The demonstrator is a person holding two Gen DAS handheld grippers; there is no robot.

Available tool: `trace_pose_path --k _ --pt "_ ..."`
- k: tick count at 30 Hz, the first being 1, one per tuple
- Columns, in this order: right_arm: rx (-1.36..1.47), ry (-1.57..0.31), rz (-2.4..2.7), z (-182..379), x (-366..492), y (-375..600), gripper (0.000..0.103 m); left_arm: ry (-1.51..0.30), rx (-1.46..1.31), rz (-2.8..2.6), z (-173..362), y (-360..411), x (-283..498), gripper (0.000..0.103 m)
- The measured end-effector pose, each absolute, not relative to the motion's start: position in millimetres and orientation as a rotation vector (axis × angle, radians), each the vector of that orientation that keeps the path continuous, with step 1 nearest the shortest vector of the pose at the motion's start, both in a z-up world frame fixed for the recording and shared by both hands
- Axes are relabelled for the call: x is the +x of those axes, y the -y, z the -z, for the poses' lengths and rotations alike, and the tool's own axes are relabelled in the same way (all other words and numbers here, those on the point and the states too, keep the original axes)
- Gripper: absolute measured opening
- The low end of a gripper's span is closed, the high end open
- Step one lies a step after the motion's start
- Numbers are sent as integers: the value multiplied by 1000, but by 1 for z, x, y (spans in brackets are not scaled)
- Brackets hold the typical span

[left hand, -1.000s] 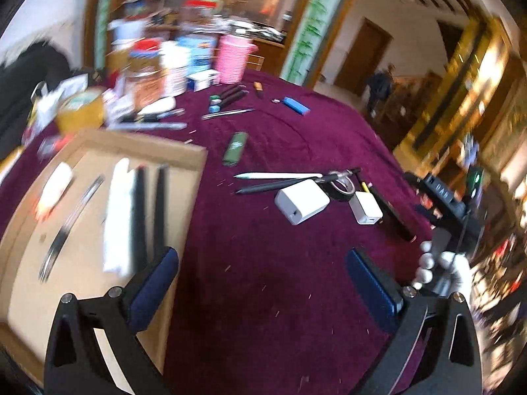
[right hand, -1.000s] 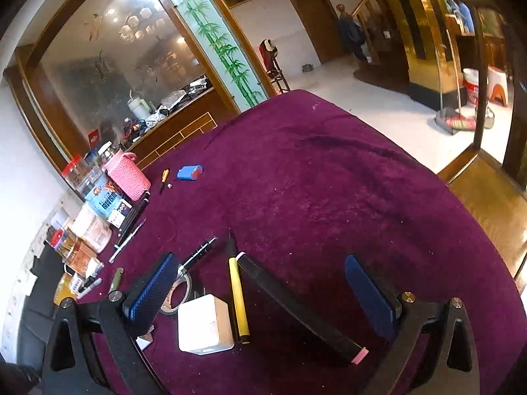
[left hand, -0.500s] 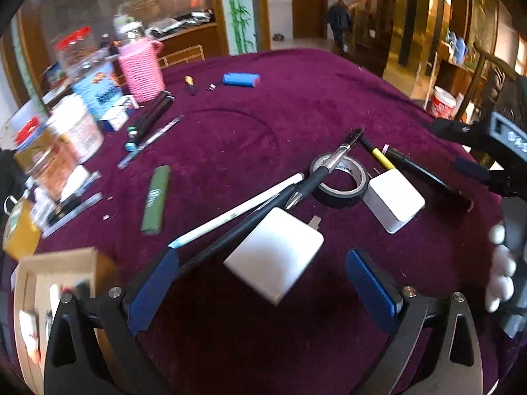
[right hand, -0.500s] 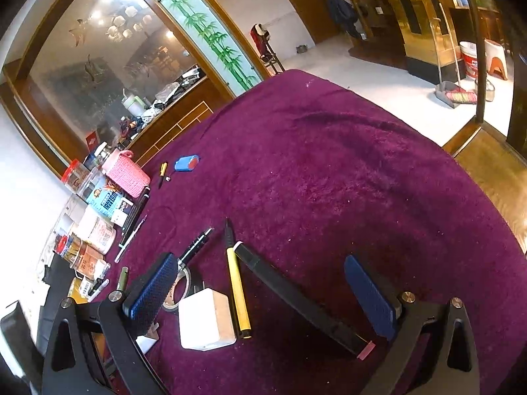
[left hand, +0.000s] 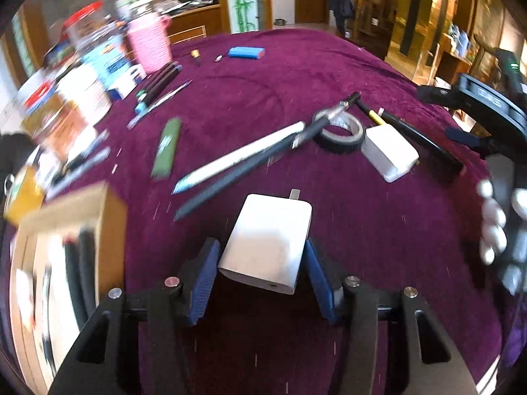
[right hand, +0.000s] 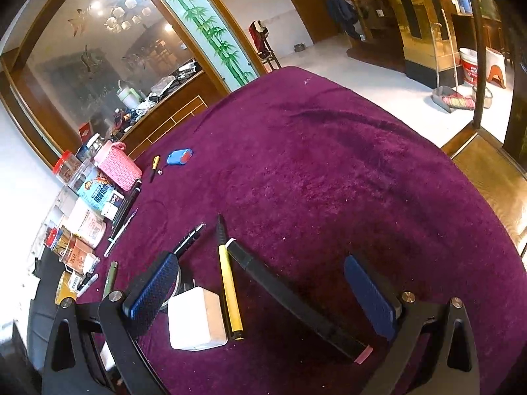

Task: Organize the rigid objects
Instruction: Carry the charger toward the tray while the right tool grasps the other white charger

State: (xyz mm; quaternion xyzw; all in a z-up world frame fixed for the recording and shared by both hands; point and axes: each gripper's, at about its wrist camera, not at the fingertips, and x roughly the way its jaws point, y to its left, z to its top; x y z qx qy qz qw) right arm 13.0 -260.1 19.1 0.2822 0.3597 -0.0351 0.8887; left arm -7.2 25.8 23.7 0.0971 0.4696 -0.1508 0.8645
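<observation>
Left gripper (left hand: pixel 262 263) was closing on a white charger (left hand: pixel 268 242) lying on the purple surface (left hand: pixel 329 65), its pads (left hand: pixel 316 271) at both sides; right gripper (right hand: pixel 263 291) hung spread wide, empty.

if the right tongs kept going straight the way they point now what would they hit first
Probably the long black bar with a pink end, lying slantwise between the open right tongs on the purple velvet cloth; depth is uncertain.

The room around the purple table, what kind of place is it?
Probably a large home hall or dining room. A big round table under purple cloth, a bamboo-painted glass panel, a wooden staircase, and a broom with dustpan on the floor suggest it.
</observation>
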Motion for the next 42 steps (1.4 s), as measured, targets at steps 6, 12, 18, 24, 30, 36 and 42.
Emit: trace_pose_path --k 6,12,18,24,30,36,42 --pt "609 -779 69 -12 15 261 102 -983 159 293 -20 -44 -48 53" --pt "566 -768 88 -15 12 257 102 -1005 68 270 -7 -46 -35 67" --pt "577 -771 76 -16 12 258 102 -983 114 252 -3 -33 -36 80" --pt "586 -771 74 -16 11 258 102 -996 134 262 -1 -30 -34 89" --pt "586 -760 90 -17 10 260 102 -1028 160 311 3 -24 -31 103" --pt "552 -756 95 -18 12 258 102 -953 93 221 -5 -40 -38 55" --pt "539 -733 66 -23 11 256 102 -923 -14 219 -14 -60 -51 49"
